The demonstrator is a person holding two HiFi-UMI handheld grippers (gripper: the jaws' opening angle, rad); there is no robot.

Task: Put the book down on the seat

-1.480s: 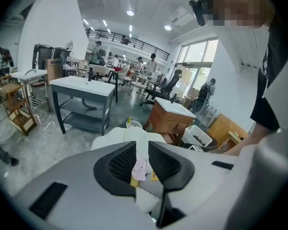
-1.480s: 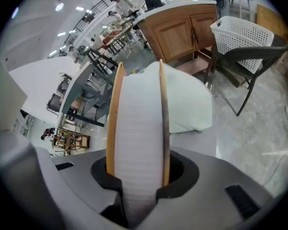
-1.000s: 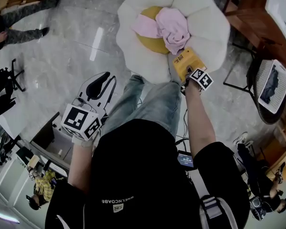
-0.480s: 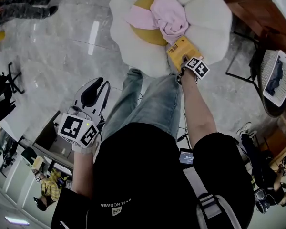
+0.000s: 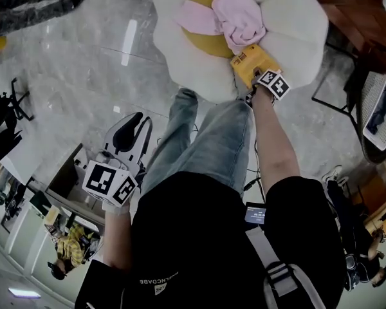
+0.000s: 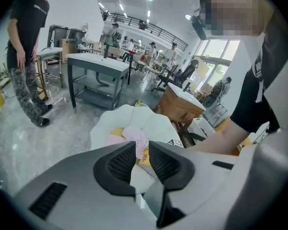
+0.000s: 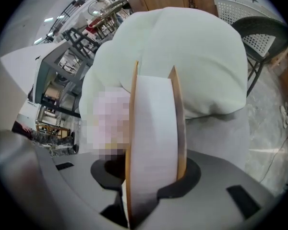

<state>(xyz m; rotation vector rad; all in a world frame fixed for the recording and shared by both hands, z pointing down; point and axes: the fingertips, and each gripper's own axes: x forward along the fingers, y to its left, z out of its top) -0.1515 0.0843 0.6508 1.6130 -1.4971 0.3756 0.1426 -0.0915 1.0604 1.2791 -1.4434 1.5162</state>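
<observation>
The seat is a white flower-shaped cushion [image 5: 193,63] with a yellow centre [image 5: 206,40], and a pink cloth [image 5: 238,15] lies bunched on it. My right gripper [image 5: 260,76] is shut on a yellow book [image 5: 249,63]. It holds the book at the seat's near edge, just below the pink cloth. In the right gripper view the book [image 7: 153,123] stands edge-on between the jaws of the right gripper [image 7: 151,174], with the white seat [image 7: 182,47] behind. My left gripper [image 5: 127,131] hangs low at the left, away from the seat. The left gripper [image 6: 142,159] holds nothing, its jaws a narrow gap apart.
The jeans-clad legs [image 5: 206,140] of the person holding me stand against the seat's near side. A white mesh tray [image 5: 379,111] on a dark chair sits at the right, beside wooden furniture [image 5: 347,18]. A person [image 6: 29,56] and a grey table [image 6: 96,75] stand beyond the seat.
The right gripper has carried the book a little farther onto the seat, up to the pink cloth. The left gripper has stayed low at the left.
</observation>
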